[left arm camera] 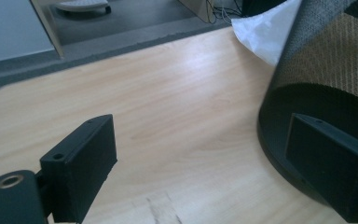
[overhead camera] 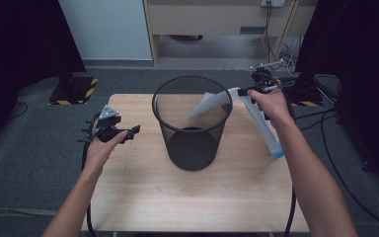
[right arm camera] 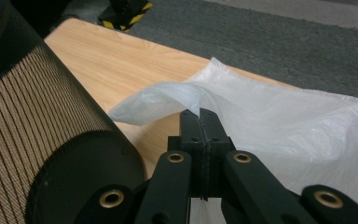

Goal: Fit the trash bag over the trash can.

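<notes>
A black mesh wastebasket (overhead camera: 192,123) stands upright in the middle of the wooden table (overhead camera: 143,197). My right gripper (overhead camera: 239,92), held above the basket's right rim, is shut on a thin white plastic bag (overhead camera: 261,126). One end of the bag reaches over the rim and the rest hangs down on the right. In the right gripper view the jaws (right arm camera: 200,122) pinch the bag (right arm camera: 284,121) next to the basket (right arm camera: 42,140). My left gripper (overhead camera: 133,131) hovers open and empty left of the basket. Its own view shows the gripper (left arm camera: 205,172) over bare wood, with the basket (left arm camera: 326,70) and bag (left arm camera: 265,32) ahead.
On the grey carpet behind the table's left corner sits a black stand base with yellow-black stripes (overhead camera: 74,90). Cables (overhead camera: 325,113) and another stand lie on the floor at the right. A wooden desk (overhead camera: 217,19) stands at the back.
</notes>
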